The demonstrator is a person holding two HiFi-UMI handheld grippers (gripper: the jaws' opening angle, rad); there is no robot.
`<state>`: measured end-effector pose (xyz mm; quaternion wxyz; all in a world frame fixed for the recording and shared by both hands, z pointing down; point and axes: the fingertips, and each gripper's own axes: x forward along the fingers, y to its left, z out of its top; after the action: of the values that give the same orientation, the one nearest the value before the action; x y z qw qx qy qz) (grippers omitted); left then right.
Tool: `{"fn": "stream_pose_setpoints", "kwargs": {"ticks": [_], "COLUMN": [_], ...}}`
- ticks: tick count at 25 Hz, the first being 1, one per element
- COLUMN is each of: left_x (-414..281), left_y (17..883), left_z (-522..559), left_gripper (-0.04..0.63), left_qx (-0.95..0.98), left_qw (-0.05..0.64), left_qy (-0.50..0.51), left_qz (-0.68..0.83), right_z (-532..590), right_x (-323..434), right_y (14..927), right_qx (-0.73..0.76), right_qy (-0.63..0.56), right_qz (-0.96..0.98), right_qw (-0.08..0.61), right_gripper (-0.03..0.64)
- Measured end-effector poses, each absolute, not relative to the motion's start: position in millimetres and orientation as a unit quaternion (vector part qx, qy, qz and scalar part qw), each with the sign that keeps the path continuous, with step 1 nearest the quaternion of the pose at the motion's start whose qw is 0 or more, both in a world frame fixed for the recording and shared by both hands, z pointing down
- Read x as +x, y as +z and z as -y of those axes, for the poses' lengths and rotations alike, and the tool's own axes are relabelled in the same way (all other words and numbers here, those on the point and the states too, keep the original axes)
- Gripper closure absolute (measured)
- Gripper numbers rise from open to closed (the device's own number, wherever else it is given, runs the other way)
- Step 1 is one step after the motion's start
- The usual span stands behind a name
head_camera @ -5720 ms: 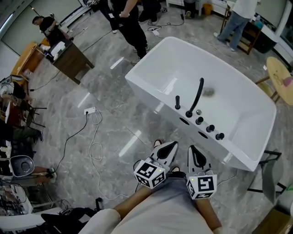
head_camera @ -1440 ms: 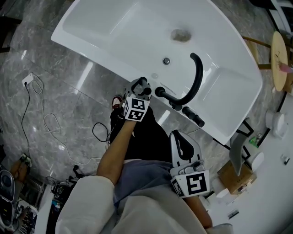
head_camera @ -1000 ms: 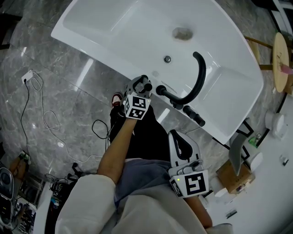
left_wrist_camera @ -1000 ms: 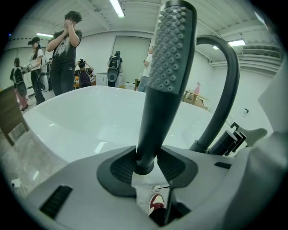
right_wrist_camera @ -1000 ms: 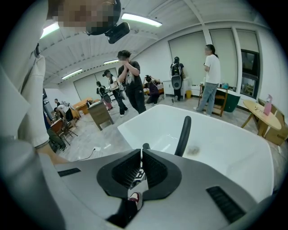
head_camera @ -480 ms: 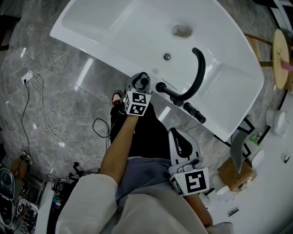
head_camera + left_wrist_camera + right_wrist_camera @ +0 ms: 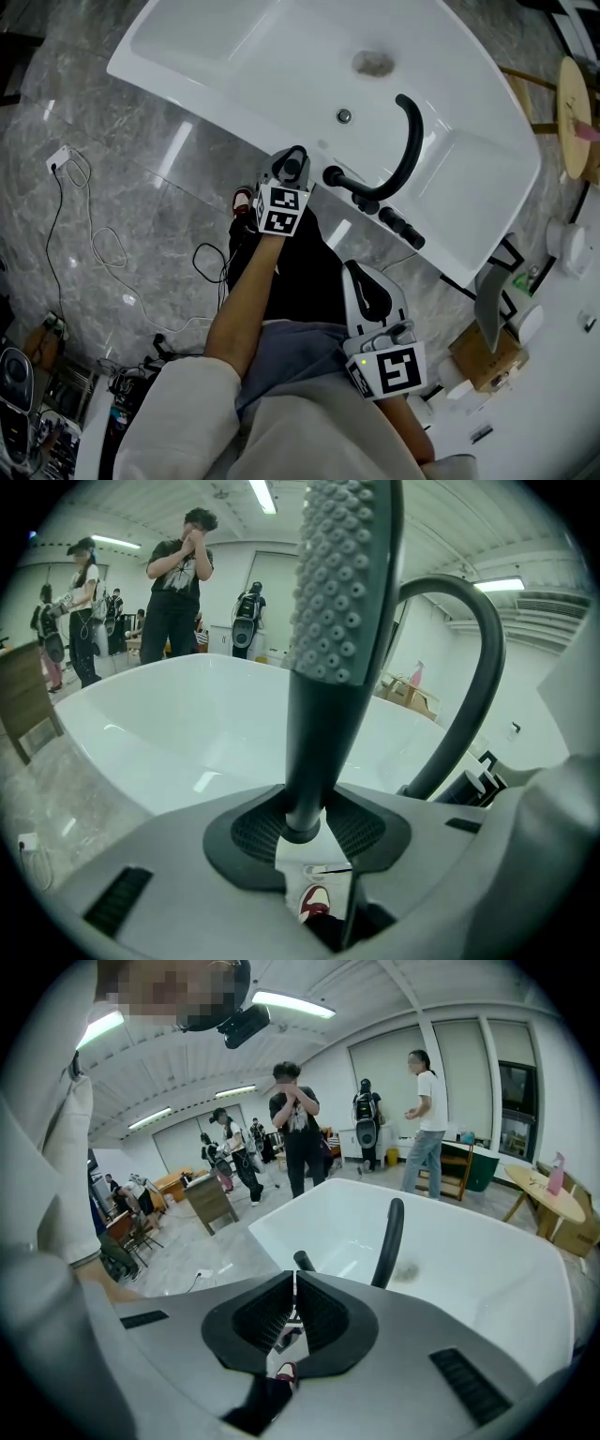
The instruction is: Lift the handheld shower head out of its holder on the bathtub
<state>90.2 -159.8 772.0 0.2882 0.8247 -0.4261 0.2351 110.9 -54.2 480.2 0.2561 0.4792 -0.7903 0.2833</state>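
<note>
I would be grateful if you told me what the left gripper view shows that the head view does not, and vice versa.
Only the left gripper view: the nubbed spray face of the handheld shower head, its handle clamped in the left hand-held gripper, and bystanders beyond the bathtub. Only the head view: the right hand-held gripper, held back short of the tub, and the left one's marker cube. Both: the white bathtub, the curved black spout and the shower head.
</note>
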Motion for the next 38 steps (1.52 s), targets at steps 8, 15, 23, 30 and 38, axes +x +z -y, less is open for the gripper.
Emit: {"fn": "stream_pose_setpoints", "kwargs": {"ticks": [8,15,23,30,38], "left_x": [82.1,76.3,69.3,64.0,57.0], "left_y": [760.6,750.0,733.4,718.3,711.2], "left_z": [155.8,150.3,147.2,141.8,127.1], "left_gripper": [0.456,0.456,0.456,0.456,0.456], "left_qx": [0.830,0.835,0.841,0.848,0.856], "left_qw": [0.294,0.293,0.287,0.280,0.271], "left_qy": [0.236,0.238,0.235,0.234,0.244], "left_qz": [0.412,0.401,0.394,0.385,0.365], "right_z": [50.3,49.8,50.9,52.9,53.6], "right_x": [99.5,90.5,84.5,75.4,69.4], "right_y": [477.3,470.8,462.1,452.1,437.5], "right_qx": [0.480,0.486,0.499,0.507,0.517], "right_qy": [0.293,0.292,0.286,0.279,0.272], "right_qz": [0.791,0.792,0.790,0.791,0.791], "right_qw": [0.240,0.226,0.212,0.199,0.182], "right_gripper": [0.595,0.595,0.595,0.595,0.595]}}
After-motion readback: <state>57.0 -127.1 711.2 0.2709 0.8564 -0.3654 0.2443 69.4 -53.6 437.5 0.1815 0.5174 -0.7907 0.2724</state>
